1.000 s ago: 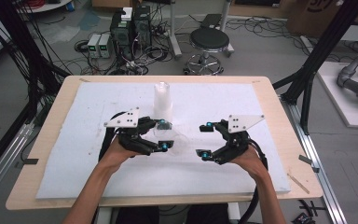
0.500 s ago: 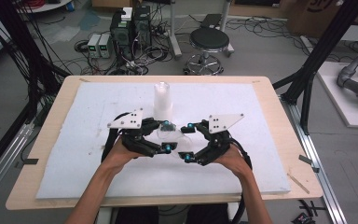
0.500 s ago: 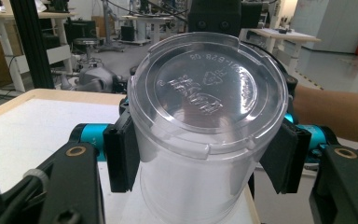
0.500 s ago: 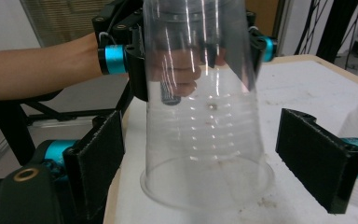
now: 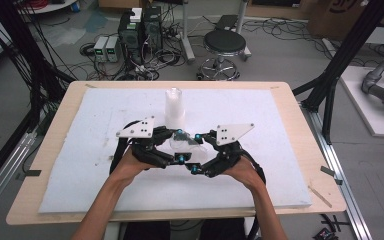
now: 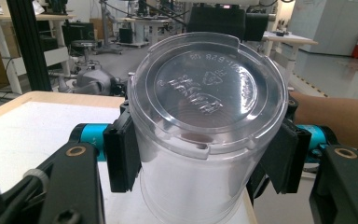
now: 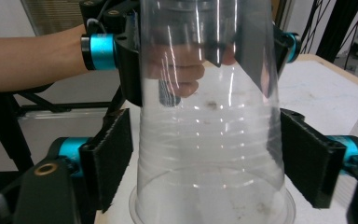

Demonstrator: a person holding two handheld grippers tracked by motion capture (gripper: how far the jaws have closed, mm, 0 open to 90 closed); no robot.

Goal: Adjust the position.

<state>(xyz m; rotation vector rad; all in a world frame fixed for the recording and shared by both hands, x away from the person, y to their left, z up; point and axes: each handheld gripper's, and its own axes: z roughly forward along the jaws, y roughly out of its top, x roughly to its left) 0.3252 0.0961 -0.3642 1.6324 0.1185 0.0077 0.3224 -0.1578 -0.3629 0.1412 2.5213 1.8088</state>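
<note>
Wood counter [image 5: 290, 100] w/ a white foam mat [image 5: 80, 165] over most of it; an upright stack of pale cups [image 5: 174, 107] stands on the mat toward the far side, just behind the hands. What changed: the right tool [image 5: 196, 152] sat well apart from the left one a sec ago, and it has slid across the mat so the two now meet nose to nose at mid-mat. Its jaws have just been closing, w/ the clear plastic cup [image 7: 209, 140] between them. In the right gripper view the black pads flank the cup's wide mouth end, right at the wall; can't tell if they press yet or are a hair off. Left tool [image 5: 181, 146] hasn't budged: jaws pulled in and clamped on the narrow base end of the same cup, pads flat vs. both sides, embossed base showing in the left gripper view. So the cup is up off the mat, lying roughly level, bridged btwn both tools, near the stack but not touching it. Prob. meaning: approach is done and a two-handed hold is being set up, base end fixed, mouth end about to be taken. Ridges show mid-wall; whether it's one cup or two nested, can't say. Thin wall will dent if squeezed hard.
</note>
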